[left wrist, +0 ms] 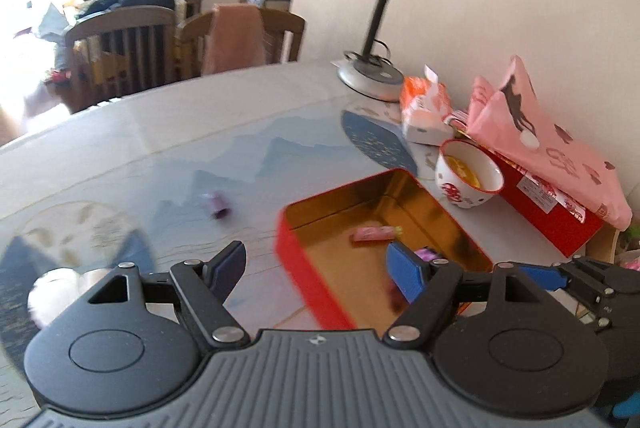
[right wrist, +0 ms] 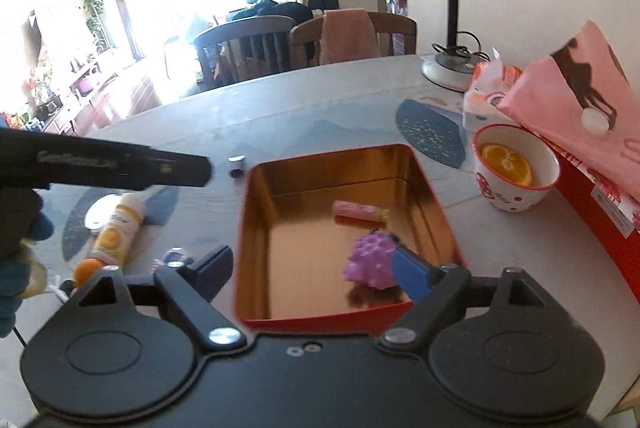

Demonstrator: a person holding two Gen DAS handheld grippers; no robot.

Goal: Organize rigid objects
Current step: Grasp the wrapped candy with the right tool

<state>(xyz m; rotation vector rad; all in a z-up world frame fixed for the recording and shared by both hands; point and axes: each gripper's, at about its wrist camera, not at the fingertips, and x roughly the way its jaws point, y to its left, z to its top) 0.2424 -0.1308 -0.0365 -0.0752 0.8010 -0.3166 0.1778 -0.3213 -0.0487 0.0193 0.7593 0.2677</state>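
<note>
Two tools are held spread above the surface (right wrist: pixel 320 99) — left tool (left wrist: pixel 316 268), right tool (right wrist: pixel 312 268), nothing gripped. A pink tube (right wrist: pixel 358 210) and a purple spiky ball (right wrist: pixel 370 262) lie inside the red tin (right wrist: pixel 246 228) — a small purple cylinder (left wrist: pixel 218 205) rests outside.

A desk lamp (left wrist: pixel 384 27) with a grey shade stands at the upper right of the counter (left wrist: pixel 200 131), its round base by the wall. Below it, along the right edge, sit an orange tissue pack (left wrist: pixel 424 107), a pink bag (left wrist: pixel 532 123) on a red box (left wrist: pixel 548 203), and a white cup (right wrist: pixel 516 167) holding an orange slice. Two wooden chairs (left wrist: pixel 132 43), one draped with a pink cloth (left wrist: pixel 232 35), stand beyond the counter at upper left.
</note>
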